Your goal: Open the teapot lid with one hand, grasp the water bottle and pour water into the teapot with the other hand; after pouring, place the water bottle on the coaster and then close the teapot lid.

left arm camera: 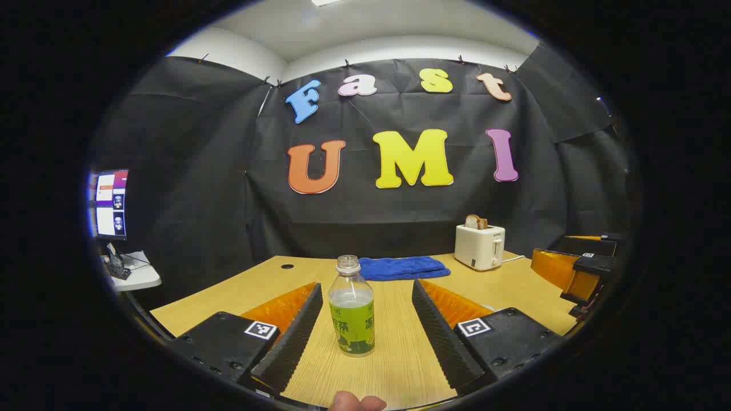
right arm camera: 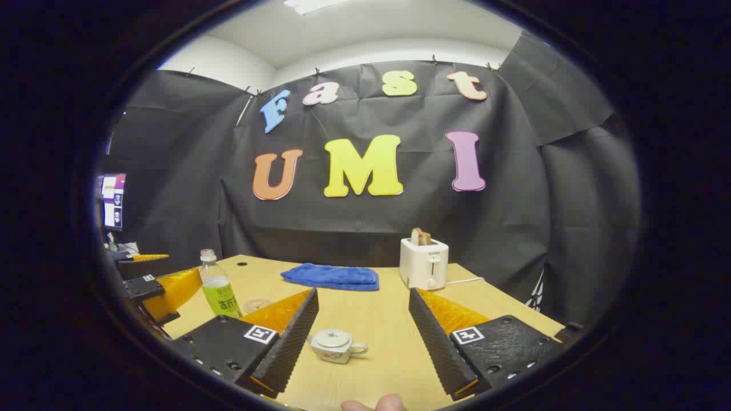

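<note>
Teapot (right arm camera: 336, 345), small, white ceramic, lid still on, standing on the pale wooden table (right arm camera: 371, 314) between the spread fingers of the right gripper (right arm camera: 362, 337), untouched. Clear plastic water bottle (left arm camera: 352, 314), green-labelled and uncapped, upright between the open fingers of the left gripper (left arm camera: 365, 325), no contact yet; round coaster (right arm camera: 257, 305) just beside it. Best lowered squarely over the lid knob, pinched centred, lifted straight up to avoid dragging the pot.
</note>
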Demonstrator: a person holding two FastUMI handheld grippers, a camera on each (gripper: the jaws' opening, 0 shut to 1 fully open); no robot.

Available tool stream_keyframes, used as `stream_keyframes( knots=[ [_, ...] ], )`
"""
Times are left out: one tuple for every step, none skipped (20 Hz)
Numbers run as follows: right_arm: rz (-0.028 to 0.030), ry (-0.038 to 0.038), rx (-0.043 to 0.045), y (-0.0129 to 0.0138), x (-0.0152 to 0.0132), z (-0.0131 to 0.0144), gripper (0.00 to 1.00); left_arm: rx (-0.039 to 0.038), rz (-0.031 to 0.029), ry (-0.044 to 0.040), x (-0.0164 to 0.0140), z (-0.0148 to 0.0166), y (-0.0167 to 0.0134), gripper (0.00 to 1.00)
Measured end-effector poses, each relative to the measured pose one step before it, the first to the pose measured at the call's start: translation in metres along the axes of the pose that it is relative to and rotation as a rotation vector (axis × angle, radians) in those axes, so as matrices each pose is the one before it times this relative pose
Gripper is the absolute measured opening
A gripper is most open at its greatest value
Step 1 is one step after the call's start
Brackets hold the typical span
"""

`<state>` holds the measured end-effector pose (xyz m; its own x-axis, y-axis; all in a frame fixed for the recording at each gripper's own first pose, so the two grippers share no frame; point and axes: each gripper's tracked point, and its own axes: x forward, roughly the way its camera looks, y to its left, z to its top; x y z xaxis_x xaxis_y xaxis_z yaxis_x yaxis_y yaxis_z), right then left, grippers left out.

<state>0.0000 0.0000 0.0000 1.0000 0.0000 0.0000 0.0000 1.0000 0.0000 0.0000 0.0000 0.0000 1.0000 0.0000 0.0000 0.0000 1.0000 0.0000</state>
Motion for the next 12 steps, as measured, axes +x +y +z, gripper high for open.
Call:
stream_keyframes(
  knots=[
    [0.00331,0.00168,0.0003,-0.00059,-0.0001,-0.00121,0.95,0.0027,0.00259,0.0013,-0.00011,-0.00067,-0.0001,0.99],
    [0.00224,0.00244,0.00303,-0.00043,-0.00019,-0.00035,0.95,0.00051,0.00262,0.00362,0.00047,-0.00067,0.0003,0.99],
    [0.00275,0.00213,0.002,-0.00033,0.00056,-0.00134,0.95,0.00094,-0.0019,0.00036,-0.00045,-0.00046,-0.00084,0.99],
    [0.00025,0.00409,0.00133,-0.00084,0.00025,-0.00017,0.95,0.00164,0.00037,0.00208,-0.00031,-0.00031,-0.00097,0.99],
    [0.00229,0.00172,-0.00162,-0.00049,0.00014,-0.00297,0.95,0.00246,-0.00081,-0.00001,0.00082,-0.00091,-0.00029,0.99],
    [-0.00058,0.00118,0.0002,0.0,0.0005,-0.00009,0.95,0.00293,0.0006,-0.00063,0.0003,0.00073,-0.00124,0.99],
    [0.00072,0.00299,-0.00013,-0.00017,-0.00001,-0.0011,0.95,-0.0001,-0.0007,0.00073,0.00041,-0.00063,-0.00005,0.99],
    [0.00065,0.0023,-0.00029,0.00046,-0.00005,-0.00012,0.95,-0.00235,-0.00095,-0.00021,0.00034,-0.00057,-0.00053,0.98],
    [-0.00054,0.00101,-0.00028,-0.00025,-0.00012,-0.00147,0.95,-0.00136,0.00003,0.00027,-0.00062,-0.00093,0.00036,0.99],
    [0.00018,0.00122,-0.00199,0.00045,0.00031,-0.00025,0.95,0.00003,0.00015,-0.00011,0.00043,-0.00002,0.00028,0.99],
    [0.00137,0.0021,-0.00092,0.00105,0.00059,-0.00147,0.95,-0.00049,0.00138,-0.00069,0.00041,-0.00094,-0.00012,0.99],
    [0.00402,0.0023,-0.00108,0.00192,0.00097,-0.00091,0.95,-0.00092,0.00001,-0.00126,0.00071,0.00031,0.00014,0.98]
  ],
)
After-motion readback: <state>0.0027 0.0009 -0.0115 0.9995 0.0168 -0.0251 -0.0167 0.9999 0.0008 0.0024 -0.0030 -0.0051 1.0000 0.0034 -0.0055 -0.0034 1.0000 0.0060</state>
